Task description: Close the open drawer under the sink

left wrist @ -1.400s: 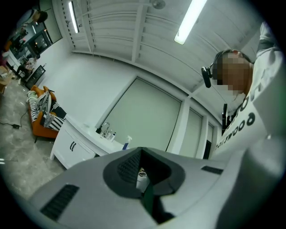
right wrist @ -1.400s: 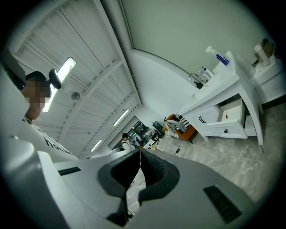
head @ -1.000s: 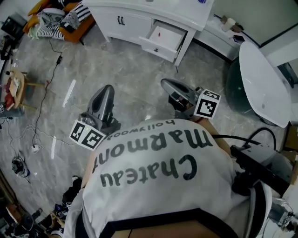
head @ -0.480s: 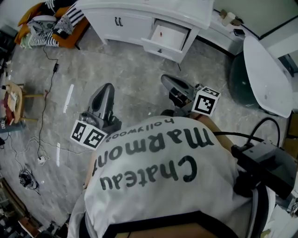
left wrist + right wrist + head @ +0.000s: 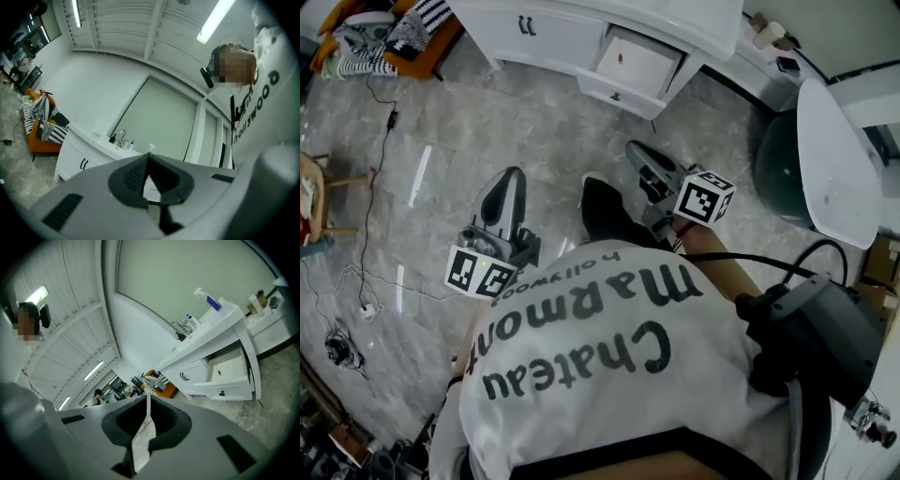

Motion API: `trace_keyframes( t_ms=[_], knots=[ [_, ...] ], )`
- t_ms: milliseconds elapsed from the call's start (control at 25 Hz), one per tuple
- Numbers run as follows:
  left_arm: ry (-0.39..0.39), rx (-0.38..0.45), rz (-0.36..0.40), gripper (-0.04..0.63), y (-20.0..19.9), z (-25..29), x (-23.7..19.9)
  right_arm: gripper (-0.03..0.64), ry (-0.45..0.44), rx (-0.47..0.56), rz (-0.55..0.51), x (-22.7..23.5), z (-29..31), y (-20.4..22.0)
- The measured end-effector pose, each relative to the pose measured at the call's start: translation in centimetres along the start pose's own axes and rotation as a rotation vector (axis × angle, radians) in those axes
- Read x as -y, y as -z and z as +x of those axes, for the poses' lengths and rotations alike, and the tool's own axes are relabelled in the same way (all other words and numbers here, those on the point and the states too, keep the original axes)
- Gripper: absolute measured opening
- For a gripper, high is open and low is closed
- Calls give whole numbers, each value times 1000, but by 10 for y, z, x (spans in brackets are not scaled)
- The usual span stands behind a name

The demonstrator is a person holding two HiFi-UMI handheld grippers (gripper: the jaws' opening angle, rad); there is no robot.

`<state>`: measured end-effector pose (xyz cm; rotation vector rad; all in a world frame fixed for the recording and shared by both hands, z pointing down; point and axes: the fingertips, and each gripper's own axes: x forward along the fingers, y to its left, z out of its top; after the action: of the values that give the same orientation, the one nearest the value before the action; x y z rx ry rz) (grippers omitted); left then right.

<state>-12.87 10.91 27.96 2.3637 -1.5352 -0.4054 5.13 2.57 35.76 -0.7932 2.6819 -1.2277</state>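
The white vanity cabinet (image 5: 546, 36) runs along the top of the head view. Its right-hand drawer (image 5: 634, 64) stands pulled out, white inside with a small red mark, a dark knob on its front. In the right gripper view the same open drawer (image 5: 230, 376) sits right of centre under the counter. My right gripper (image 5: 636, 150) is shut and empty, pointing at the drawer from some way off over the floor. My left gripper (image 5: 514, 176) is also shut and empty, further left and back. In the left gripper view the left gripper (image 5: 148, 158) faces the cabinet's (image 5: 77, 157) closed doors.
An orange chair (image 5: 389, 47) piled with striped clothes stands left of the cabinet. A large white rounded fixture (image 5: 834, 164) fills the right side. A cable (image 5: 380, 187) trails over the grey marble floor. My dark shoe (image 5: 605, 214) is between the grippers. Bottles (image 5: 208, 300) stand on the counter.
Both grippers have moved forward and lower towards the cabinet. A dark shoe has stepped into view between them. The drawer is still open; both grippers stay shut.
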Motion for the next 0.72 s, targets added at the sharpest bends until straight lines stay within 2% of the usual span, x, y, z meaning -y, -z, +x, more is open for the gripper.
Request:
trace_keyframes(
  t_ms=[160,400,600,720],
  knots=[
    [-45,-50,-10,9,12,36,-31,14,18,-29,7,47,39,-2],
    [-129,-164,-40,9,49,84,-76,14,68,-55,-48,119,98,3],
    [-202,-261,-72,9,81,116,-108,14,175,-99,14,187,123,15],
    [-227,-301,-86,9,95,135,-125,14,266,-117,96,233,131,23]
  ],
)
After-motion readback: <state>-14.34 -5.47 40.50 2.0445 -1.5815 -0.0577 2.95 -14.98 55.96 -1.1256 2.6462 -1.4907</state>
